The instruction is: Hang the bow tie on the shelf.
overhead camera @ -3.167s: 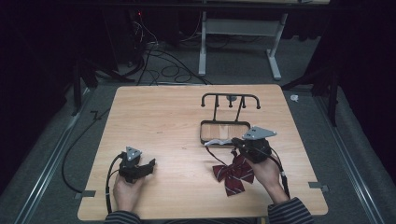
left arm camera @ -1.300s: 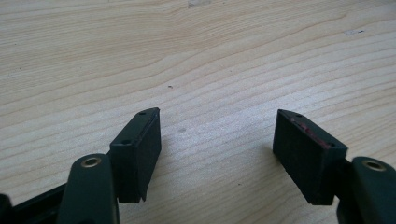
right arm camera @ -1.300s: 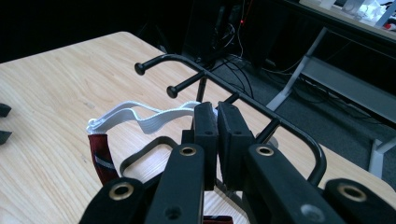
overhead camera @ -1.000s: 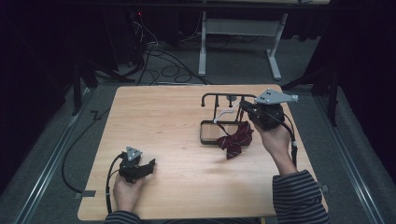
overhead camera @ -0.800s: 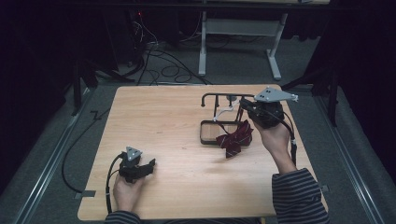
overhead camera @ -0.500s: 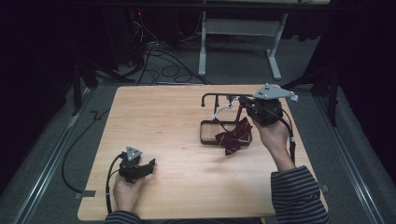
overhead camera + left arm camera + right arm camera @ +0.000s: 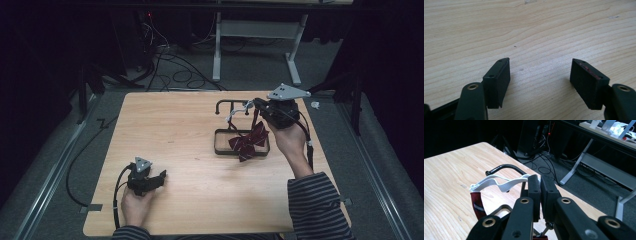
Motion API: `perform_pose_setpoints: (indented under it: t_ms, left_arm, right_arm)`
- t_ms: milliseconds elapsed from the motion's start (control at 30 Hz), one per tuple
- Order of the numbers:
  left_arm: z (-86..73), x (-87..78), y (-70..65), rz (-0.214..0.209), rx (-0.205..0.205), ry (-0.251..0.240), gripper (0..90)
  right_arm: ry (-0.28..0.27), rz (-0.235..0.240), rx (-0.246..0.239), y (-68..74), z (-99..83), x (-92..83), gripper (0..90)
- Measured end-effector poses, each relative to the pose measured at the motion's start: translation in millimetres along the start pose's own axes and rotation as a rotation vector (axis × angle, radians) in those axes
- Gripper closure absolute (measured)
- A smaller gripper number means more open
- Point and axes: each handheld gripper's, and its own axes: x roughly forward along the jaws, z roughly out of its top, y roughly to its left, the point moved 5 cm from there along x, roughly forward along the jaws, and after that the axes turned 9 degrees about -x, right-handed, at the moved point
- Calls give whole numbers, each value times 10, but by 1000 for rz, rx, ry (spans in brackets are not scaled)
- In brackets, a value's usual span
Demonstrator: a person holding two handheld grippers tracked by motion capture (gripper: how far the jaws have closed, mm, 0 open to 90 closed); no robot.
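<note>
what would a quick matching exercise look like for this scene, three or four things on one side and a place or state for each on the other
Things:
1. left tool
2. right tool
3. dark red bow tie
4. black metal stand

Places or states:
A. hangs over the stand's rectangular base
B. stands on the right half of the wooden table, hooks at its top
C. shut on a white strap
D. open, low over bare wood near the table's front left

Pairs: 1-D, 2-C, 3-A, 4-B
</note>
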Motion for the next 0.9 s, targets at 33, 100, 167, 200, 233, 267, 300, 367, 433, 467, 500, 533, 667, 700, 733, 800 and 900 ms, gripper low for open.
perform_pose_setpoints:
  t_ms: [33, 100, 167, 200, 233, 267, 300, 367, 433, 467, 500, 533, 667, 700, 733, 800, 900]
  left_arm:
    - [0, 0, 0, 0, 0, 0, 331]
    - [0, 0, 0, 1, 0, 0, 331]
    - [0, 0, 0, 1, 0, 0, 331]
    - [-1, -2, 2, 0, 2, 2, 331]
    - [0, 0, 0, 0, 0, 0, 331]
    - [0, 0, 0, 0, 0, 0, 331]
    - [0, 0, 0, 0, 0, 0, 331]
    - [0, 0, 0, 0, 0, 0, 331]
    - [0, 0, 0, 1, 0, 0, 331]
    - [0, 0, 0, 1, 1, 0, 330]
    - [0, 1, 0, 1, 0, 0, 331]
    - [0, 1, -1, 1, 0, 0, 331]
    - [0, 1, -1, 1, 0, -1, 331]
    - [0, 0, 0, 1, 0, 0, 331]
    - [0, 0, 0, 1, 0, 0, 331]
    - [0, 1, 0, 1, 0, -1, 331]
    - [0, 0, 0, 1, 0, 0, 331]
  right_arm:
    - [2, -1, 0, -6, -1, 7, 891]
    - [3, -4, 2, -21, -9, 28, 891]
    - [7, -6, 5, -38, -18, 41, 892]
    - [8, -7, 8, -44, -21, 45, 892]
    - [9, -10, 8, -60, -27, 53, 891]
    - [13, -14, 14, -68, -32, 56, 892]
    - [12, -16, 13, -79, -36, 59, 891]
    - [15, -22, 15, -103, -49, 63, 891]
    - [20, -27, 19, -126, -62, 64, 891]
    - [23, -30, 20, -138, -69, 67, 891]
    - [26, -34, 24, -146, -76, 71, 891]
    - [28, -37, 23, -158, -82, 77, 891]
    - [41, -45, 26, -183, -105, 107, 892]
    - [47, -48, 24, -186, -113, 118, 892]
    - [51, -49, 22, -186, -118, 127, 891]
    - [58, -49, 19, -181, -125, 140, 891]
    - [64, -50, 16, -176, -128, 160, 891]
